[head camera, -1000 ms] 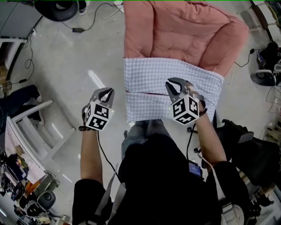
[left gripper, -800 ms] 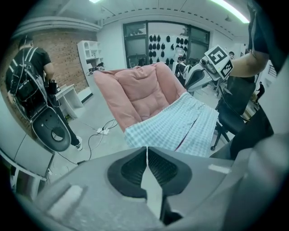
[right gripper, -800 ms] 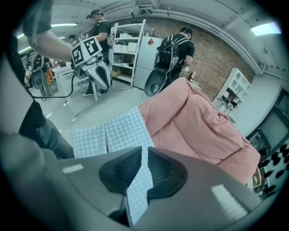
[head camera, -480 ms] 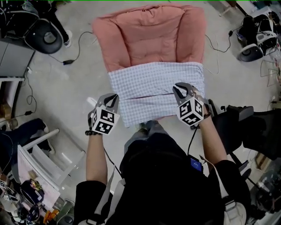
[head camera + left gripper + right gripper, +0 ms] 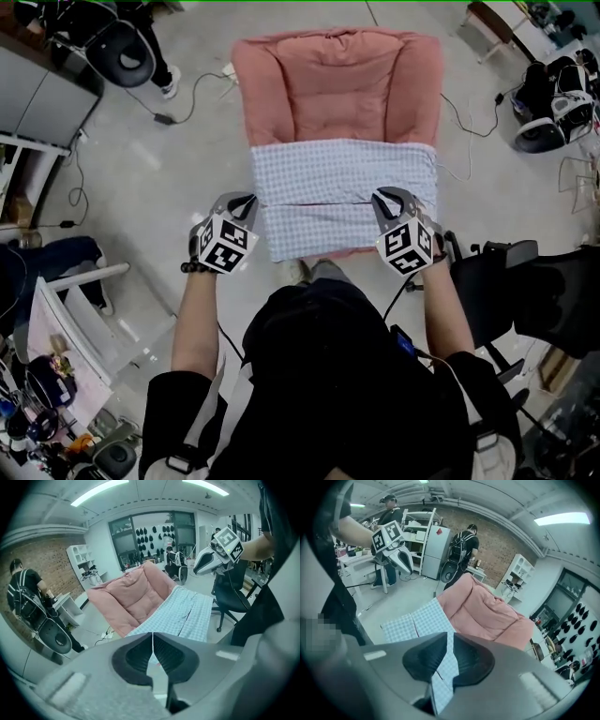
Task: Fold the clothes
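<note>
Left gripper (image 5: 246, 199) and right gripper (image 5: 384, 197) fingers clenched on the checked cloth (image 5: 342, 173) (spread over a pink armchair (image 5: 337, 84))

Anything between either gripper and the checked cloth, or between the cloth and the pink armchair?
Nothing visible. The left gripper and right gripper are each shut on the checked cloth at its sides. Its far end already lies on the pink armchair.

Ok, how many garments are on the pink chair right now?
1: the checked garment lies spread over the seat of the pink chair, one end pinched in the right tongs. Anything underneath it would be hidden.
</note>
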Available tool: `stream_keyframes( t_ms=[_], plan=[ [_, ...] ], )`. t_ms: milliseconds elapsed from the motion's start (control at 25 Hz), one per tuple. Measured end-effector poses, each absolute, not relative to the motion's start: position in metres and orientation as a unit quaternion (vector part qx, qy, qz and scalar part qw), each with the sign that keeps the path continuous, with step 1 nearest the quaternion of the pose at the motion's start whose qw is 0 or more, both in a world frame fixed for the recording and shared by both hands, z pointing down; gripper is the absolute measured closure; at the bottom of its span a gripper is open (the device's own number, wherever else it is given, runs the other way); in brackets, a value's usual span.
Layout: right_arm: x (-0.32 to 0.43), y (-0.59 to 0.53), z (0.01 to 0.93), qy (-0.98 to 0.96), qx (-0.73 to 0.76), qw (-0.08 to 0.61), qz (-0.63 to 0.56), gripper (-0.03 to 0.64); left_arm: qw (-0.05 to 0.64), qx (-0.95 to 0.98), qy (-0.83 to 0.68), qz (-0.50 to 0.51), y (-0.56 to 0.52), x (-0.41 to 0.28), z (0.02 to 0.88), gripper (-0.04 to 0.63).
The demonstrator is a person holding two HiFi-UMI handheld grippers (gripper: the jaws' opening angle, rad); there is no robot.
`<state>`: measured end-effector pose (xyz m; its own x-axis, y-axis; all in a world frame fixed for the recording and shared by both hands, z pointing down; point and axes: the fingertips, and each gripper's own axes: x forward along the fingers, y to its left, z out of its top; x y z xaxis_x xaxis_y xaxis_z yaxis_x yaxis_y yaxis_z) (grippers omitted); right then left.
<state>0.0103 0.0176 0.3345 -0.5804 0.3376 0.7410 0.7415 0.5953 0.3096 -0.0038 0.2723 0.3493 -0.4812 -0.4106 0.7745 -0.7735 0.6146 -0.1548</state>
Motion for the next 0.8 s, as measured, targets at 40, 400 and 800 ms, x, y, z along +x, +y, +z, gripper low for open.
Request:
stream_keyframes(
  t_ms=[40, 400, 800],
  plan=[
    [0.003, 0.023, 0.333, -0.83, -0.333, 0.318, -0.315, 0.572, 0.361, 0.353, -0.825, 0.252, 0.278, -0.008, 0.348, 0.58],
    [-0.069, 0.062, 0.345, -0.777, -0.423, 0.292, -0.364, 0.568, 0.372, 0.322, -0.833, 0.252, 0.316, -0.047, 0.358, 0.575],
    [-0.112, 0.139, 0.407, -0.738, -0.444, 0.352, -0.366, 0.551, 0.393, 0.347, -0.818, 0.236, 0.382, -0.091, 0.414, 0.569]
  ],
)
